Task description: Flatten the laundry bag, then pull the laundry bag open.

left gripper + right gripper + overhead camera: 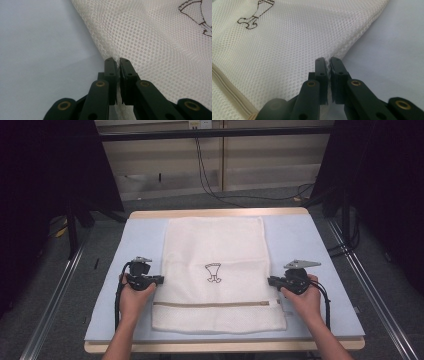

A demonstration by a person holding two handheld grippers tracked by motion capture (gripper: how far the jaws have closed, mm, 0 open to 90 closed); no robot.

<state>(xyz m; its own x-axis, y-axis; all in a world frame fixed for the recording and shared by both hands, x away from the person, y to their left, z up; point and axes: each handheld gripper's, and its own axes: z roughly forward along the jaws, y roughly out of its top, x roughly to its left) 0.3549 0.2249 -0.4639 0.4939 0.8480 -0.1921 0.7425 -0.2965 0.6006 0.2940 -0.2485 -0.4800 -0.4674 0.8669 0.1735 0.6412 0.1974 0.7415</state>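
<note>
Claws pinch mesh bag edges (both sides).

A white mesh laundry bag lies flat and spread out on the pale blue worktop, long side running away from the person. A beige zipper crosses it near the close end, and a small dark line drawing sits at its middle. Its left edge is pinched in the left hand-held gripper, its right edge in the right hand-held gripper, so the bag stretches between the two.
</note>
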